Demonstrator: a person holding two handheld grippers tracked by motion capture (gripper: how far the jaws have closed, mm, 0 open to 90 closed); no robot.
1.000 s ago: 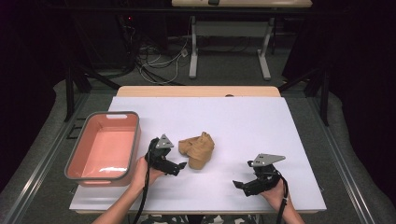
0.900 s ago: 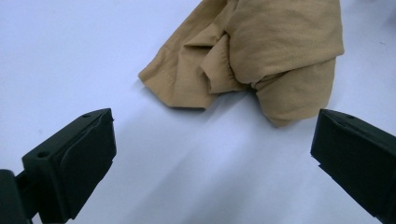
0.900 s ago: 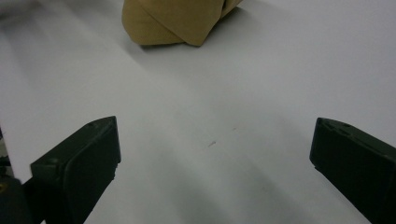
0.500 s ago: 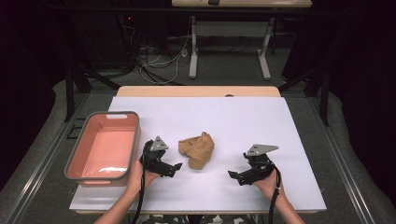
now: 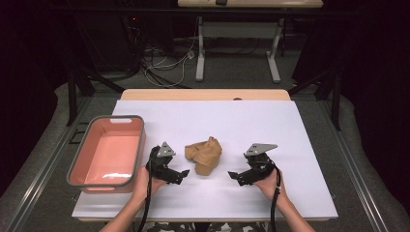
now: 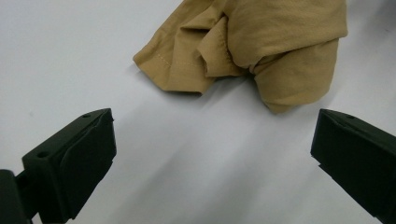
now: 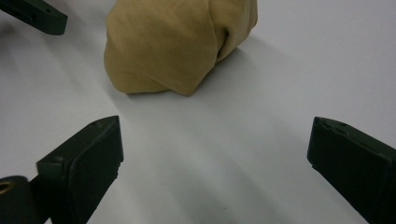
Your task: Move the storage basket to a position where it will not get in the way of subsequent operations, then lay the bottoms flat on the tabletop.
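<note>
A crumpled tan cloth (image 5: 205,154) lies in a heap near the middle of the white table. My left gripper (image 5: 183,175) sits just to its left, jaws wide apart and pointing at it, with nothing between them. In the left gripper view the cloth (image 6: 252,46) lies a short way past the open gripper (image 6: 212,154). My right gripper (image 5: 234,176) is to the cloth's right, also open and empty. The right gripper view has the cloth (image 7: 173,42) ahead of the open gripper (image 7: 215,158), and a jaw of the other gripper (image 7: 37,16) at the top left.
A pink rectangular tub (image 5: 109,152) with a grey rim stands empty at the table's left edge, close to my left hand. The white sheet (image 5: 217,121) covers most of the table. Behind the table are cables and the legs of another table (image 5: 237,48).
Both grippers have moved inward toward the cloth; the right one came forward and left from the front right. The cloth has not moved.
</note>
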